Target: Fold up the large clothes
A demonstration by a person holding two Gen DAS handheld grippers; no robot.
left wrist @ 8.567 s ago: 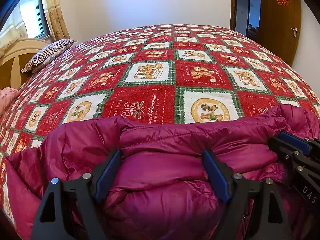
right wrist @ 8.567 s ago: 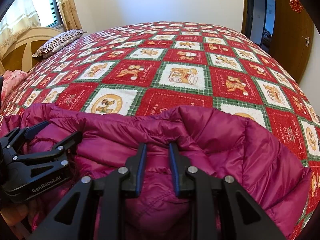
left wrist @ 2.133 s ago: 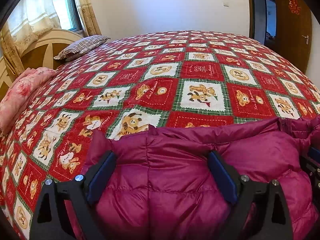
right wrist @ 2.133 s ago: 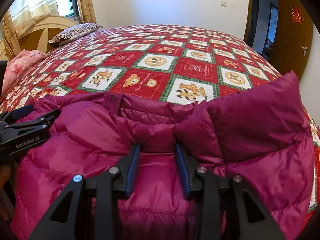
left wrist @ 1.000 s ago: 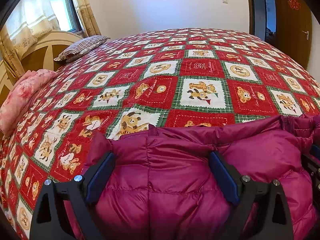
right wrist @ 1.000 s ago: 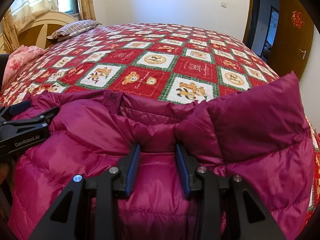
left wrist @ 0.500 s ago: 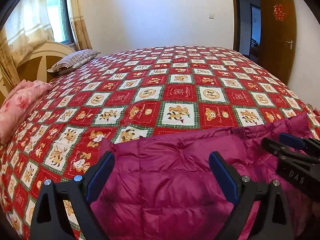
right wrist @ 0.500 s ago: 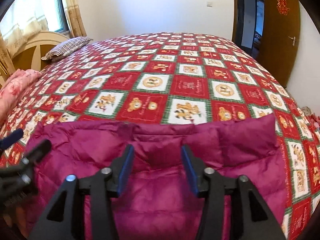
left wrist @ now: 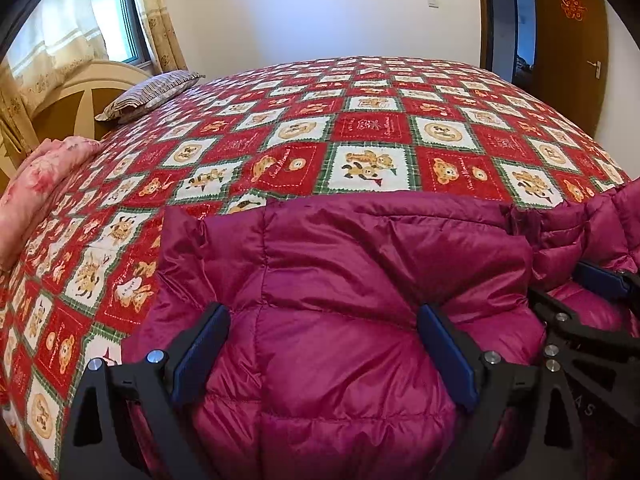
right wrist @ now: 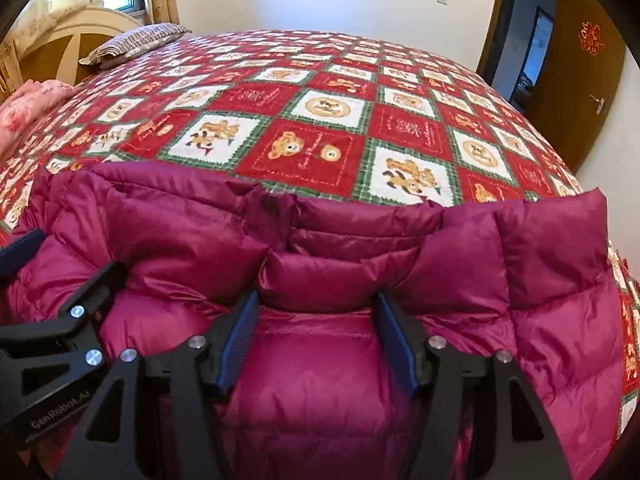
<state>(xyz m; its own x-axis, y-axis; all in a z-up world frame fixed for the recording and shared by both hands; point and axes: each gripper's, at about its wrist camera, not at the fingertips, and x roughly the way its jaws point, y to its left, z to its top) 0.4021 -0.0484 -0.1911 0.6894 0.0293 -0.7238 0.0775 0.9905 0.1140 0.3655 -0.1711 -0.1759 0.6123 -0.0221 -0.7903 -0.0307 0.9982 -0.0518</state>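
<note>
The bed [left wrist: 380, 128], w/ its red-and-green bear quilt [right wrist: 320, 120], takes up nearly the whole view, and the magenta puffer jacket [left wrist: 340, 280] lies on its near edge, spread across the quilt. The jacket looks light and very soft, puffy w/ down, and the shell is shiny, so probably slippery; it should squash flat under pressure and spring back (folds may not stay put). Best hold is likely a thick bunch at a seam or the collar [right wrist: 320, 248], not a single slick layer.

The left hand-held gripper [left wrist: 324, 348] is spread wide, its pads either side of a bulge of jacket, not pinching it. The right hand-held gripper [right wrist: 316, 336] is also released, jaws apart just below the collar, fabric between them but not clamped.

Nothing much in the way: the far quilt lies bare. A pink pillow [left wrist: 36, 184] and a striped pillow [left wrist: 152, 92] sit well apart at the headboard [left wrist: 72, 96]. A wooden door [right wrist: 576, 68] stands beyond the bed.
</note>
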